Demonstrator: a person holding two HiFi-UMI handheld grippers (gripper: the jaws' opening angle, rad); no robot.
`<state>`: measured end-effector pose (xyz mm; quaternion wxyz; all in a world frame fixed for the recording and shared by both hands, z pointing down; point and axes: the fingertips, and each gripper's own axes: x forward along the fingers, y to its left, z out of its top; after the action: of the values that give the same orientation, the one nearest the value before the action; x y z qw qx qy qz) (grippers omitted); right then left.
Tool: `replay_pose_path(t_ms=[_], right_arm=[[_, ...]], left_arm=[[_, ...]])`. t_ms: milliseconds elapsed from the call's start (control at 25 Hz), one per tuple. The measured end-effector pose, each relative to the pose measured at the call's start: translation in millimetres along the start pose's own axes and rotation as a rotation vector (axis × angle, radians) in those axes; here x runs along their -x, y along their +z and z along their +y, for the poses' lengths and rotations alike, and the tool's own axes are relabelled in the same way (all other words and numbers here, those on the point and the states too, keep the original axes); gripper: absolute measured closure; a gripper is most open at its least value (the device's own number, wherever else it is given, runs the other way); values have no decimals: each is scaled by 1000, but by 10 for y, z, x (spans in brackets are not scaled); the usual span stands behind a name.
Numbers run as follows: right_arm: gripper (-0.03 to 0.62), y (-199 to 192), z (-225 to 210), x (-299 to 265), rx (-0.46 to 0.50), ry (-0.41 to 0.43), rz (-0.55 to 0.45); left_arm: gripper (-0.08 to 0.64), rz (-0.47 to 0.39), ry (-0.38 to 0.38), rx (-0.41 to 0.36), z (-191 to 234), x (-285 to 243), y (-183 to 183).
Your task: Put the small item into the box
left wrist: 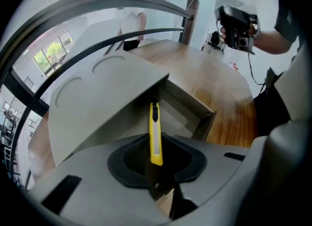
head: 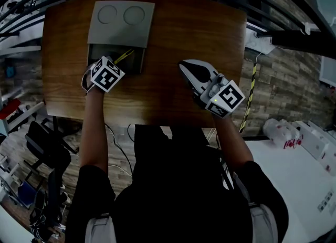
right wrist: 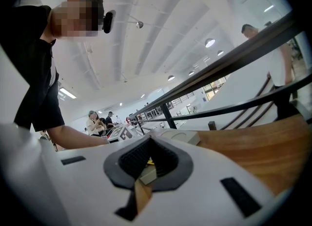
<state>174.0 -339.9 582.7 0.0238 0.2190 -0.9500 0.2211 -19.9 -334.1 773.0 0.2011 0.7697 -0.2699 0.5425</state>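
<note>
Up close, left gripper: jaws clamped on the near end of a yellow utility knife.
Knife, direction: long axis runs straight out along the jaws, far end pointing into the box.
Knife, position: held in the air at the mouth of the box, its black tip just under the edge of the lid.
Knife, look: slim yellow body, a pale strip down the middle, a black piece at the far end.
Box: grey, open, dark inside; the lid stands open behind the opening and bears two pressed circles.
Markings: black-and-white square markers on each gripper's cube.
Right gripper: jaws together, nothing between them, well to the right of the box.
Table: brown wood grain, under the box.
</note>
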Motion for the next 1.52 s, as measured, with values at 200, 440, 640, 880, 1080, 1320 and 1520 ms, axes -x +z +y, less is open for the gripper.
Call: replay_pose_path(t_ms=[200,440,640,880,1080,1320,1520], right_arm=[[581,-10,7,2,1,3,1],[581,21,42,1,-10,12,-15],[581,-27,28,37,-1,2,6],[581,-29,34,75,2,5,3],[581,-1,76,86,9,8,-5],[581,131,164,74,24,16,-18],[581,382,388,-79,70,45,-45]], left_arm=[[483,10,-2,-1,9,-15,-2],[482,16,4,6,10,-15,-6],[480,11,1,9,0,-15,-7],[467,8,7,14,-2,-12,4],[463,-18,22,20,-15,106,13],[523,-128,75,57,-4,430,111],[538,-288,105,99,38,965,267]])
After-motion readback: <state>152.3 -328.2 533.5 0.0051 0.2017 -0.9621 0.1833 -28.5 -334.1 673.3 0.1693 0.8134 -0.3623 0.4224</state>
